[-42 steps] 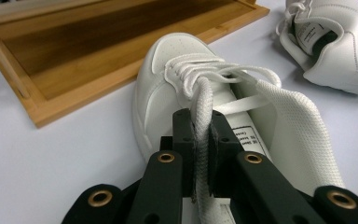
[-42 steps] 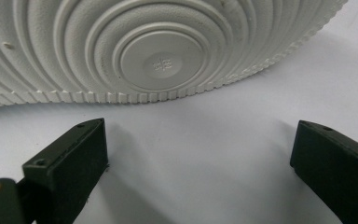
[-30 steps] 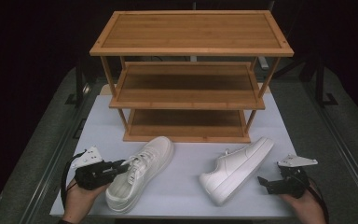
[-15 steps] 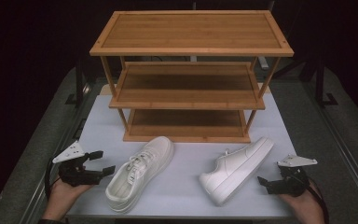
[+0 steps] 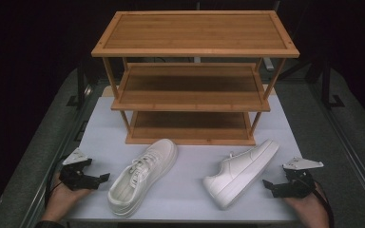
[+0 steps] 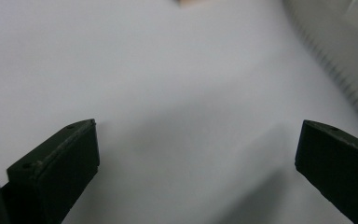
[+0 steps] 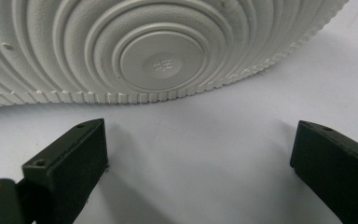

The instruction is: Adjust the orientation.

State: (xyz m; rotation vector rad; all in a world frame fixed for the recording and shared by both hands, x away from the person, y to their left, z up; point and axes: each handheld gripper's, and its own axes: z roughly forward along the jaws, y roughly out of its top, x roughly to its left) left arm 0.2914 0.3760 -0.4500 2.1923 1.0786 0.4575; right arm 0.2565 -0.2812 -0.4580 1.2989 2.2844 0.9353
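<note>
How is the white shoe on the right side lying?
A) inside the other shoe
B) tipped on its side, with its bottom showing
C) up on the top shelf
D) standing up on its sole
B: the right shoe lies tipped on the white mat, and the right gripper view faces its ringed sole.

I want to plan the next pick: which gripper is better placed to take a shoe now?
Probably the right gripper: its open jaws face the sole of the tipped right shoe close up. The left gripper, jaws just opened with nothing between them, stands apart from the upright left shoe and looks at bare mat.
</note>
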